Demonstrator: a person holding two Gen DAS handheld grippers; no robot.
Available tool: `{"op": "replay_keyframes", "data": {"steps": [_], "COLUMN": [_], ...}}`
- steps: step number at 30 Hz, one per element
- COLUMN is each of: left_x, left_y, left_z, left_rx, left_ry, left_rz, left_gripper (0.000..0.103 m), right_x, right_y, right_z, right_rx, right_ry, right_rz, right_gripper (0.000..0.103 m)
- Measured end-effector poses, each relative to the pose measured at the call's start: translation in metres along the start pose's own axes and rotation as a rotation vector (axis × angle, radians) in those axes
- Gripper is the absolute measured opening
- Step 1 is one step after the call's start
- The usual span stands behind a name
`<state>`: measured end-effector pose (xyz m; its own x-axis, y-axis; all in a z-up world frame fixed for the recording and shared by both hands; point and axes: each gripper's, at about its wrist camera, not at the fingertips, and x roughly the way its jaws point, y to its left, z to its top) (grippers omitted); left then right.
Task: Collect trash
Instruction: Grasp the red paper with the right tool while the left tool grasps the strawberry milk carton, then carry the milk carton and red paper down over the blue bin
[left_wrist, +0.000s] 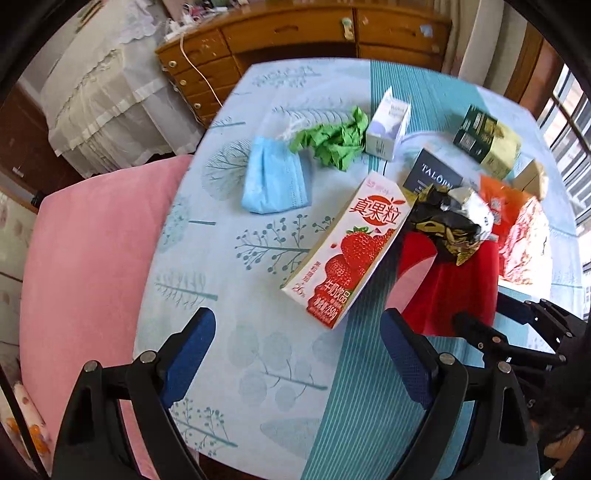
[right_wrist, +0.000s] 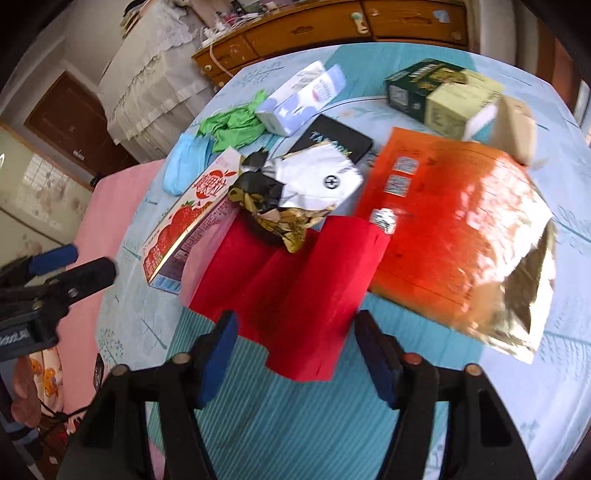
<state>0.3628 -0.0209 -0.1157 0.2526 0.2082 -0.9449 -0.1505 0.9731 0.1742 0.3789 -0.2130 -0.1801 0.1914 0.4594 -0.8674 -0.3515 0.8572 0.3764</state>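
Note:
Trash lies spread on a round table with a blue tree-print cloth (left_wrist: 229, 236). A strawberry milk carton (left_wrist: 351, 247) lies flat just ahead of my open, empty left gripper (left_wrist: 297, 332); it also shows in the right wrist view (right_wrist: 192, 218). A blue face mask (left_wrist: 273, 177) and crumpled green paper (left_wrist: 332, 140) lie further back. My right gripper (right_wrist: 295, 332) is open and empty, its fingertips at the near edge of a folded red paper (right_wrist: 291, 280). A crumpled black-and-gold wrapper (right_wrist: 291, 192) rests on the red paper's far end. An orange foil bag (right_wrist: 454, 236) lies to the right.
A white-purple box (right_wrist: 299, 99), a black box (right_wrist: 336, 140) and a green-yellow box (right_wrist: 439, 92) lie at the back of the table. A pink cushioned chair (left_wrist: 88, 258) stands left of the table. A wooden drawer cabinet (left_wrist: 295, 37) stands behind.

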Motion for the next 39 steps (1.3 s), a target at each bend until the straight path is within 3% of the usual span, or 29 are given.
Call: {"op": "replay_keyframes", "data": {"steps": [4, 6, 8, 19, 20, 21, 23, 26, 32, 39], "left_x": [0.016, 0.022, 0.025, 0.067, 0.071, 0.076, 0.085, 0.085, 0.065, 0.015], "left_y": [-0.007, -0.01, -0.011, -0.026, -0.026, -0.026, -0.023, -0.016, -0.021, -0.01], "left_z": [0.012, 0.017, 0.021, 0.04, 0.042, 0.043, 0.046, 0.045, 0.025, -0.021], "left_rx": [0.035, 0.046, 0.053, 0.07, 0.068, 0.063, 0.043, -0.007, 0.01, -0.011], "left_ry": [0.034, 0.043, 0.051, 0.154, 0.162, 0.171, 0.198, 0.189, 0.131, 0.041], "left_rz": [-0.005, -0.009, -0.018, -0.081, -0.08, -0.075, -0.075, -0.084, -0.065, -0.144], "left_gripper": [0.09, 0.09, 0.09, 0.09, 0.085, 0.068, 0.06, 0.058, 0.056, 0.055], "right_x": [0.006, 0.005, -0.001, -0.029, -0.029, -0.03, -0.03, -0.035, -0.049, -0.066], "right_y": [-0.001, -0.006, -0.014, -0.035, -0.036, -0.038, -0.039, -0.039, -0.035, -0.016], "right_z": [0.002, 0.003, 0.002, -0.009, -0.009, -0.011, -0.012, -0.017, -0.027, -0.046], "right_rx": [-0.019, -0.007, 0.005, -0.025, -0.017, -0.007, 0.004, 0.012, 0.025, 0.034], "right_ry": [0.004, 0.007, 0.0, -0.014, -0.012, -0.009, -0.008, -0.021, -0.05, -0.086], "right_rz": [0.005, 0.017, 0.031, 0.063, 0.063, 0.063, 0.064, 0.065, 0.055, 0.021], "right_gripper": [0.035, 0.023, 0.02, 0.018, 0.018, 0.018, 0.018, 0.018, 0.018, 0.017]}}
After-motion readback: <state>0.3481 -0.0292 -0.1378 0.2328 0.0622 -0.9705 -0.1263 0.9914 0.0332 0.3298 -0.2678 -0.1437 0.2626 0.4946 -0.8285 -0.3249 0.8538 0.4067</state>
